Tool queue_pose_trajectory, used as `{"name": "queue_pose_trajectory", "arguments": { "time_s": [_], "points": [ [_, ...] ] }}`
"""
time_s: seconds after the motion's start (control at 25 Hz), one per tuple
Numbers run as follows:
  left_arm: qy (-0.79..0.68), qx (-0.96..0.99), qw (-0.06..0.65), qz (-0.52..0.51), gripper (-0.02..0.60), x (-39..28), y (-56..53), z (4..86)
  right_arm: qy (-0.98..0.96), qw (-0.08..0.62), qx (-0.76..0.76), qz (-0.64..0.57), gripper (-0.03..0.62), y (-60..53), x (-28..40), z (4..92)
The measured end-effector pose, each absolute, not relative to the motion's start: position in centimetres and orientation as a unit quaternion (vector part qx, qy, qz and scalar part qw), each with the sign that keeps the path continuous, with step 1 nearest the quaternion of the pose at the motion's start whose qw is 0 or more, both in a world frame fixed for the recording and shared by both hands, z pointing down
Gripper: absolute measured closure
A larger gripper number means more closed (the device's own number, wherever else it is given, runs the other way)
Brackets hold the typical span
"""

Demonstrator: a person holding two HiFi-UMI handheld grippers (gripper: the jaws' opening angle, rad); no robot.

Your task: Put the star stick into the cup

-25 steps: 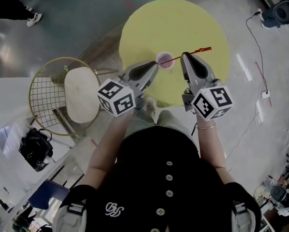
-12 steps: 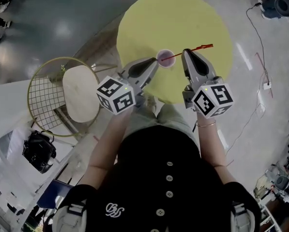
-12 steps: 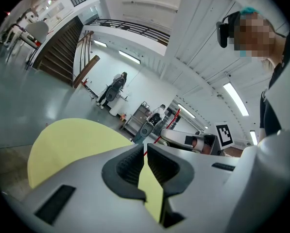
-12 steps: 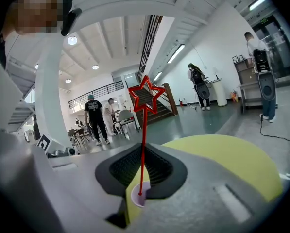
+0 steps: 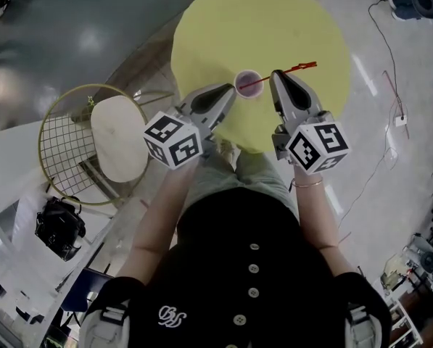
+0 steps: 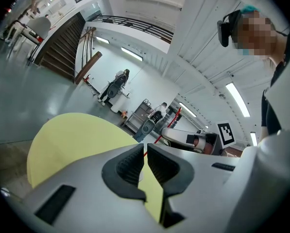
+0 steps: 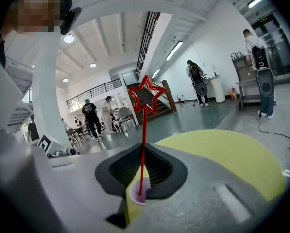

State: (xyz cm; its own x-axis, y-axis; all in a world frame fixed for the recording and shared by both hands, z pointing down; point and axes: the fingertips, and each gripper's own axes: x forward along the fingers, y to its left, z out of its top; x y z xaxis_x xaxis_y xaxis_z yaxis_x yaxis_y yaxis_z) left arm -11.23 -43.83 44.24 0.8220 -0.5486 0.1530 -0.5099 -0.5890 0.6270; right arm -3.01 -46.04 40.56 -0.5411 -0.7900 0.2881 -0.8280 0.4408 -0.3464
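One star stick (image 7: 144, 130), pinched by the right gripper (image 7: 144, 154), slants down into the cup (image 7: 136, 195). Left gripper (image 6: 145, 152) jaws are pressed together.

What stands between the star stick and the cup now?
Nothing visible. The right gripper holds the star stick with its lower tip at the mouth of the cup; the left gripper is beside it.

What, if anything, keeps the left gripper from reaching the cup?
Probably nothing, so yes. The left gripper sits right beside the cup on the yellow table, and the star stick slants in from the opposite side.
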Motion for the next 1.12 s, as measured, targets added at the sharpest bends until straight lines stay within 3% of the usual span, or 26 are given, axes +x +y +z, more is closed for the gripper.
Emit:
{"name": "queue_pose_trajectory", "arguments": {
  "time_s": [1.12],
  "points": [
    [-0.289,0.884,0.367,0.006,0.552,-10.4,-43.4,47.6,-0.833,0.071,0.481,0.266,0.58,-46.8,-2.5,45.5]
  ]
}}
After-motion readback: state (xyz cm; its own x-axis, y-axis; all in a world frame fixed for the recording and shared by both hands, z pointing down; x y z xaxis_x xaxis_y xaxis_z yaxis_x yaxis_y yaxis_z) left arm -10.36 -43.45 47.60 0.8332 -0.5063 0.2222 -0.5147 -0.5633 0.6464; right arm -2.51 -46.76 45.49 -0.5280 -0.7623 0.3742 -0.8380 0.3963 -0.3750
